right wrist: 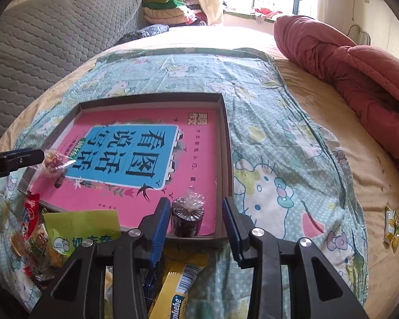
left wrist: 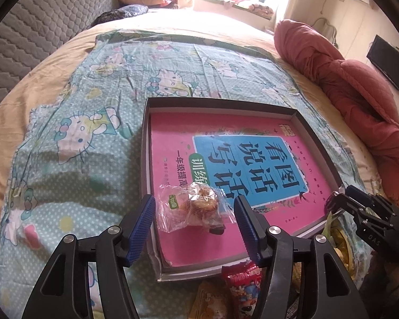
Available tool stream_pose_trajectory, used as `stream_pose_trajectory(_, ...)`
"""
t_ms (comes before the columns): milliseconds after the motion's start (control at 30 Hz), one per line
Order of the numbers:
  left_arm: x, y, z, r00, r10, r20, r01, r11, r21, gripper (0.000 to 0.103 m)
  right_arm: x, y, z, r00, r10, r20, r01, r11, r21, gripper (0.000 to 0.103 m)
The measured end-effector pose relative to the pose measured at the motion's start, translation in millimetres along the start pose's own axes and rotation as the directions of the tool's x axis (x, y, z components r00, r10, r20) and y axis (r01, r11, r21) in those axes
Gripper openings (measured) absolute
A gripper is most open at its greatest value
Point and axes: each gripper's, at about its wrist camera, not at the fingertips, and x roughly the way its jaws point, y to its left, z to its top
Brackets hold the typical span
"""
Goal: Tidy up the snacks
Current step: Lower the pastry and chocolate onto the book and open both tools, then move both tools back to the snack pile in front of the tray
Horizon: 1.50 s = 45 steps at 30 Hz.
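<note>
Left wrist view first: we've got our left gripper (left wrist: 195, 218) with its jaws spread wide, and a clear-wrapped pastry (left wrist: 192, 207) sitting between the blue pads, not touched by either as far as we can tell. It rests on the pink book (left wrist: 279, 212) that lies inside the shallow box (left wrist: 145, 143) at center frame. Bottom middle, a red snack packet (left wrist: 243, 287) pokes out just in front of the box.

Right wrist view: our right gripper (right wrist: 196, 226) is spread open too, with a dark wrapped cake (right wrist: 187, 219) standing in the box's lower right corner, right next to the left pad. Lower left of that frame has a pile of snacks, including a green packet (right wrist: 79, 226). Everything sits on the cartoon cat blanket (right wrist: 279, 172); one yellow candy (right wrist: 392, 223) lies well apart at far right.
</note>
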Motion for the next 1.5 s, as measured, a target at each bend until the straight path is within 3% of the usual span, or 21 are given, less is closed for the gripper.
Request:
stream_pose_trajectory(467, -30.6, -1.0, -1.8, 0.999, 0.0, 0.046, 0.0, 1.0, 0.005, 0.067, -18.9, -7.2, 6.7, 0.995, 0.051, 0.081, -0.055, 0.997, 0.047, 0.046)
stream_pose_trajectory(933, -64.7, 8.6, -5.9, 0.995, 0.024, 0.097, -0.021, 0.999, -0.025, 0.068, -47.4, -11.5, 8.9, 0.975, 0.134, 0.179, -0.149, 0.986, 0.073, 0.055)
stream_pose_trajectory(1067, -74.5, 10.2, -7.5, 0.993, 0.028, 0.111, -0.024, 0.999, -0.038, 0.073, -56.7, -11.9, 7.8, 0.967, 0.147, 0.206, -0.164, 0.984, 0.07, 0.058)
stream_pose_trajectory(1500, -81.7, 14.9, -34.8, 0.998, 0.043, 0.054, -0.04, 0.998, -0.056, 0.073, -68.3, -10.1, -6.4, 0.965, 0.197, 0.175, -0.216, 0.971, 0.098, 0.063)
